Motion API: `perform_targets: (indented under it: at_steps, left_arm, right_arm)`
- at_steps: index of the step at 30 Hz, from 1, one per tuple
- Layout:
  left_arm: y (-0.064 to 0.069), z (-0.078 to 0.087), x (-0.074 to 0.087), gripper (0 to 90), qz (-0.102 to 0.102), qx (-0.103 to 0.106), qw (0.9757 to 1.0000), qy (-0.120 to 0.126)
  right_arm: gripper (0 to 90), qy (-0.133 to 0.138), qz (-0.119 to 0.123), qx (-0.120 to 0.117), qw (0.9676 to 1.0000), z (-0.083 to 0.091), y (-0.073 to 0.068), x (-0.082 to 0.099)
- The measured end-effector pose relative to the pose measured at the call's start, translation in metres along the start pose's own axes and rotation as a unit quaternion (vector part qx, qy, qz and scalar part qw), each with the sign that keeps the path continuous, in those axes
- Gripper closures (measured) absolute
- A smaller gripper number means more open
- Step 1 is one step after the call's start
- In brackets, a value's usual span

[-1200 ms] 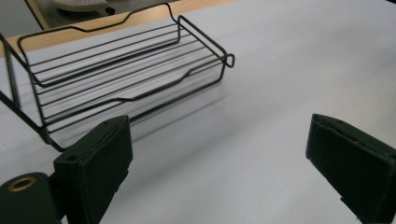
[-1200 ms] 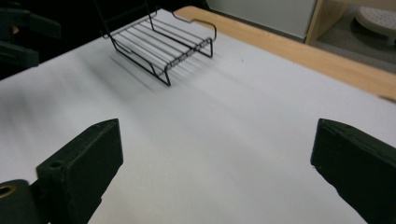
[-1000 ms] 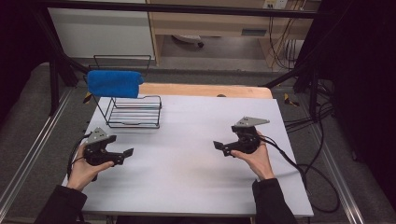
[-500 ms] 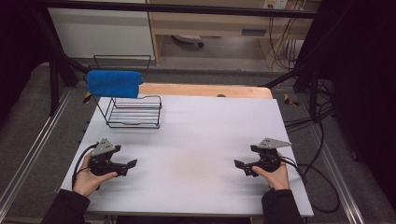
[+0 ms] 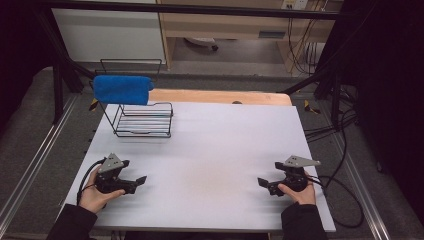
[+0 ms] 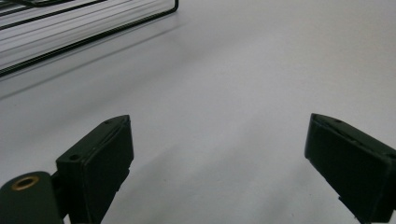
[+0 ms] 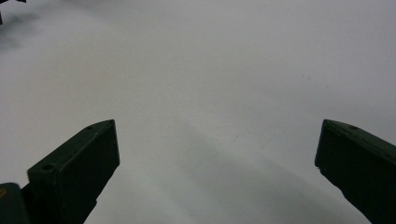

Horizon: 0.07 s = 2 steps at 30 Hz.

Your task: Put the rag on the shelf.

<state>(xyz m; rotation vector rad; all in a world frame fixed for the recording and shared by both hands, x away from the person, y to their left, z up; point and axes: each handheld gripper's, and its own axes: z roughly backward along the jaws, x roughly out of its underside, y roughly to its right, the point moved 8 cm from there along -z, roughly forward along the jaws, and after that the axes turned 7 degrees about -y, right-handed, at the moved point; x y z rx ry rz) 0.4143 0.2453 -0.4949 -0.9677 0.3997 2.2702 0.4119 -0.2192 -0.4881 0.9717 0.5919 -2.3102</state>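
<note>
Both tools sit low at the near edge of the white bench (image 5: 215,145), one at each side: the left tool (image 5: 141,179) in the person's left hand (image 5: 97,195), the right tool (image 5: 261,182) in the right hand (image 5: 300,192). Each gripper view shows its own two black jaws standing wide apart with nothing but bare bench surface between them, so neither tool holds anything. The things nearest the work are the black wire rack (image 5: 142,120) at the far left of the bench and the blue cloth (image 5: 122,89) draped over its raised back rail; the rack's base wires also show at the top left of the left gripper view (image 6: 84,25). Both tools are well apart from the rack, the right one far more so. My judgement is that the main risk lies in the reach: the rack looks light and stands free on a smooth surface, so a tool that comes in low could push it along or tip it backward off the far edge rather than meet the cloth. The cloth only hangs over the rail, so a pinch that catches a single loose layer could drag it unevenly, snag it on the wires, or lift the rack with it. The trailing cables (image 5: 345,200) could also catch the bench edge during a long reach.
</note>
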Motion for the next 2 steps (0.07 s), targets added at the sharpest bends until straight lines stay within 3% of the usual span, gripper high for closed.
perform_targets:
  at_steps: [2]
  left_arm:
    - [0.0003, -0.0001, 0.0005, 8.2, -0.002, -0.001, 1.0000, -0.001]
  right_arm:
    - [0.6, 0.000, -0.001, -0.001, 1.0000, -0.0001, -0.0002, -0.0002]
